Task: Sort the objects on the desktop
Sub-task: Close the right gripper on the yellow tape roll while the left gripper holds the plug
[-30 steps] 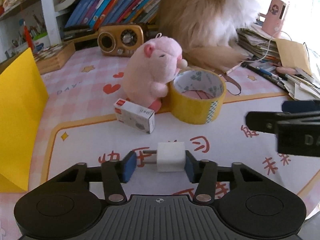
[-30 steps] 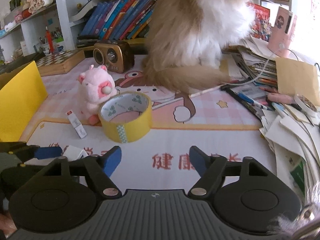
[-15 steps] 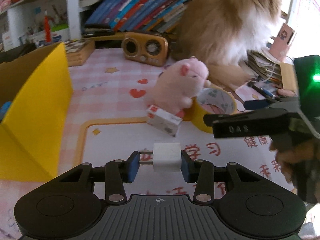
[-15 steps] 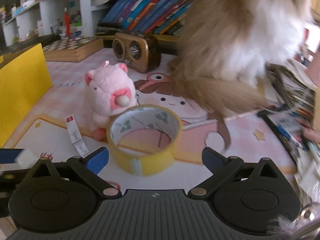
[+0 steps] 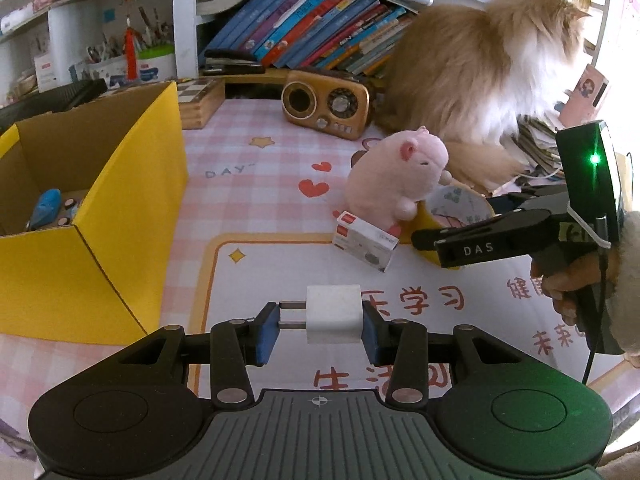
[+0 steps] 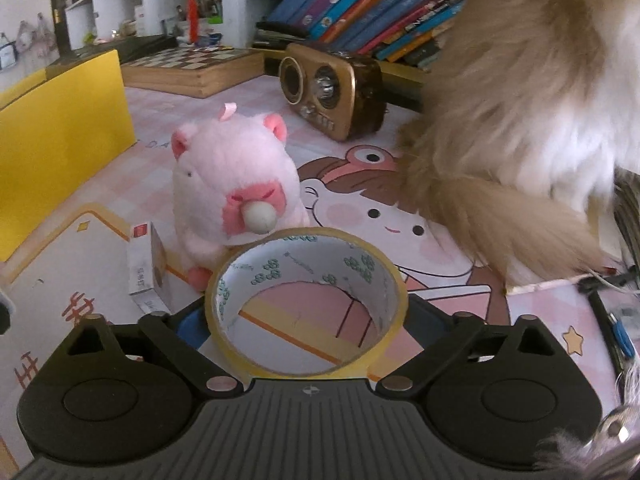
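Left gripper [image 5: 318,330] is kept clamped on the white plug [image 5: 334,314], prongs pointing left, now nearer the yellow box [image 5: 120,184]; right gripper [image 6: 306,326], jaws just narrowed, has been brought around the tape roll [image 6: 306,304], which stands beside the pink plush [image 6: 236,196]; pad contact is hidden behind the roll.

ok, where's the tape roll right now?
Right wrist view, bottom centre: the tape roll stands on the desk mat between the right gripper fingers, right in front of the pink plush.
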{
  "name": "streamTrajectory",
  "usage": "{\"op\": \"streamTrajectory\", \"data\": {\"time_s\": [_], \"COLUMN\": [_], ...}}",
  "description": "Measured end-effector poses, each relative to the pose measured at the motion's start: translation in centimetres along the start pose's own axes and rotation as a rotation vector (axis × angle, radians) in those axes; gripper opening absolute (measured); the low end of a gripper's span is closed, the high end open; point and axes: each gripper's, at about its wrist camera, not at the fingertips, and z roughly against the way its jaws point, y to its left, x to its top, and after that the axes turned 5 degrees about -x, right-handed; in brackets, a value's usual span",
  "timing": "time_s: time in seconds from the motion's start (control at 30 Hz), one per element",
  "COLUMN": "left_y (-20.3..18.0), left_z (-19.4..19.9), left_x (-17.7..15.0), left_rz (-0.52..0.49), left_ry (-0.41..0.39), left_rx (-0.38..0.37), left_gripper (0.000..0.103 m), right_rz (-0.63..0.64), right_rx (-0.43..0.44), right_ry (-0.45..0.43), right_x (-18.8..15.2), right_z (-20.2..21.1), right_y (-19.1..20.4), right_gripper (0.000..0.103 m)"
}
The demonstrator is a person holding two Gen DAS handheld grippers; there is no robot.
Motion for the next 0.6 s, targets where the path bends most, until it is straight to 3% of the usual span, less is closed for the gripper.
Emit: {"op": "streamTrajectory", "data": {"time_s": [0.6], "left_y": [-0.1], "left_z": [2.1], "left_x": [-0.6], "left_rz": [0.001], "left_ry": [-0.062], "left_rx": [-0.067], "left_gripper": [0.041], "right_rz": [-0.149], "right_rx": [-0.099], "right_ry": [-0.047], "right_x": [-2.4], "right_z": [6.6], "right_y": [1.4], "right_gripper": [0.090]}}
